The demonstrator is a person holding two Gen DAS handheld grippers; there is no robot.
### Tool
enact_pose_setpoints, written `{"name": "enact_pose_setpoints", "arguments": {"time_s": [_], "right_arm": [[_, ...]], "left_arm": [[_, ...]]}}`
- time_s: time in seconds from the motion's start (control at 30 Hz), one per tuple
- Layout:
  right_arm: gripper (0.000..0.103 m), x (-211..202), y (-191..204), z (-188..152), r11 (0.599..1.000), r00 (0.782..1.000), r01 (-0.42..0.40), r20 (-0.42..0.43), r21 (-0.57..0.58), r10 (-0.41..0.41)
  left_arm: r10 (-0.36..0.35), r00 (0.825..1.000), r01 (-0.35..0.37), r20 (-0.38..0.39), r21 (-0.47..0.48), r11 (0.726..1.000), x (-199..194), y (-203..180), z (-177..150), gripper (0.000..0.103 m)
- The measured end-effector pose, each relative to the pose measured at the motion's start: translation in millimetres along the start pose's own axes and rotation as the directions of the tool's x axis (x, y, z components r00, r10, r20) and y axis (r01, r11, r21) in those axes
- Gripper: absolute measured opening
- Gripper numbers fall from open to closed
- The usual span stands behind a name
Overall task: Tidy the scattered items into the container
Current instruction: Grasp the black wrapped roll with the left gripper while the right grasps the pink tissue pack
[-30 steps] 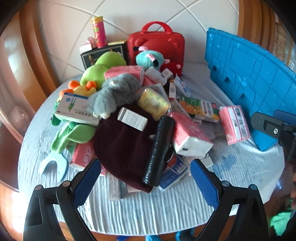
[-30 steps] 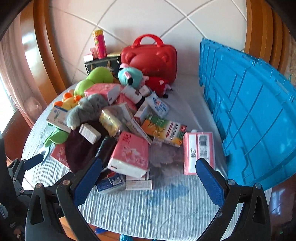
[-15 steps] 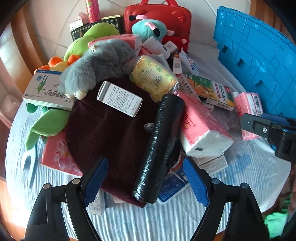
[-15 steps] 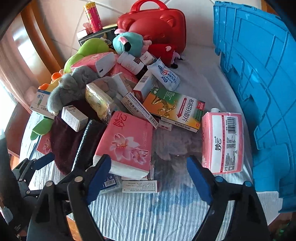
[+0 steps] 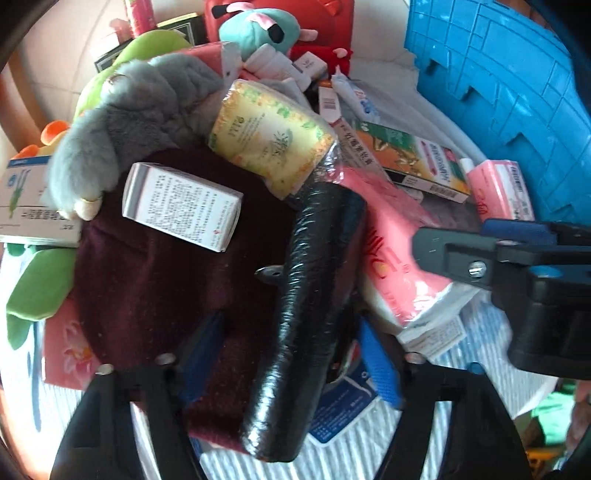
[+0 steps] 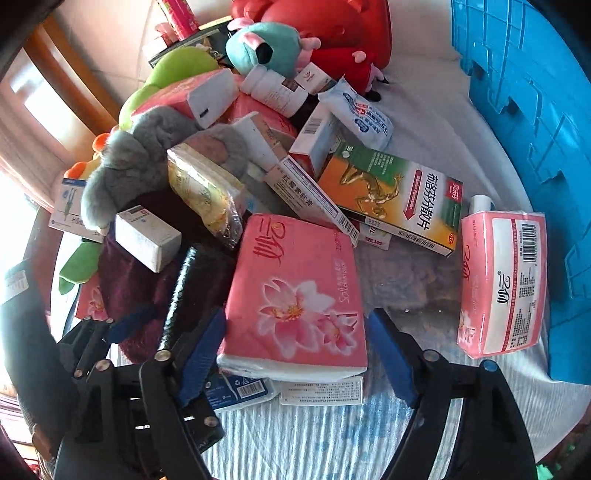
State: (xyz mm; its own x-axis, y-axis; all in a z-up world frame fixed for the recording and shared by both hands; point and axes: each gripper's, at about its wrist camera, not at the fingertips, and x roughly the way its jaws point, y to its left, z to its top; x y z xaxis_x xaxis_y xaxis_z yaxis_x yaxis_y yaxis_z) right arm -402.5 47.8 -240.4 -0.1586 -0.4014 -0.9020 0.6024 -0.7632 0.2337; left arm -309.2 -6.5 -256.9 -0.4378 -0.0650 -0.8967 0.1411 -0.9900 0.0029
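A black roll of bags (image 5: 299,314) lies on a maroon cloth (image 5: 147,288) in the pile. My left gripper (image 5: 291,360) straddles the roll's near end with its jaws closing; a gap still shows at each blue pad. In the right wrist view a pink tissue pack (image 6: 295,295) with a flower print lies between the fingers of my right gripper (image 6: 295,350). Its jaws are opening, with the pads close beside the pack's edges. The blue crate (image 6: 535,110) stands at the right. The right gripper's finger (image 5: 480,254) crosses the left wrist view.
The pile holds a grey plush (image 5: 140,110), a yellow tissue pack (image 5: 269,144), a white medicine box (image 5: 181,206), an orange-green box (image 6: 391,199), a second pink tissue pack (image 6: 502,280), plush toys and a red case (image 6: 332,22). The striped tablecloth (image 6: 314,435) shows bare near the front edge.
Both grippers have sunk closer to the pile. The left jaws have narrowed around the black roll. The right gripper has come down over the flowered pink tissue pack.
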Motion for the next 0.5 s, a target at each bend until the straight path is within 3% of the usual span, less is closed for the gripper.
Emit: {"name": "enact_pose_setpoints", "arguments": {"time_s": [0.13, 0.33, 0.43, 0.5], "right_arm": [[0.096, 17, -1, 2, 1.000, 0.999, 0.005, -0.044, 0.002, -0.005], [0.092, 31, -2, -2, 1.000, 0.998, 0.014, -0.063, -0.005, -0.014], [0.089, 21, -13, -10, 0.995, 0.994, 0.097, -0.054, -0.019, -0.098], [0.089, 18, -27, -15, 0.994, 0.992, 0.111, -0.063, 0.005, -0.110]], "left_arm": [[0.003, 1.000, -0.003, -0.004, 0.014, 1.000, 5, 3, 1, 0.058], [0.043, 0.999, -0.043, -0.004, 0.057, 0.997, 11, -6, 6, 0.060], [0.043, 0.999, -0.043, 0.004, 0.064, 0.997, 11, -8, 7, 0.056], [0.043, 0.999, -0.043, 0.007, 0.059, 0.997, 10, -9, 7, 0.047]]}}
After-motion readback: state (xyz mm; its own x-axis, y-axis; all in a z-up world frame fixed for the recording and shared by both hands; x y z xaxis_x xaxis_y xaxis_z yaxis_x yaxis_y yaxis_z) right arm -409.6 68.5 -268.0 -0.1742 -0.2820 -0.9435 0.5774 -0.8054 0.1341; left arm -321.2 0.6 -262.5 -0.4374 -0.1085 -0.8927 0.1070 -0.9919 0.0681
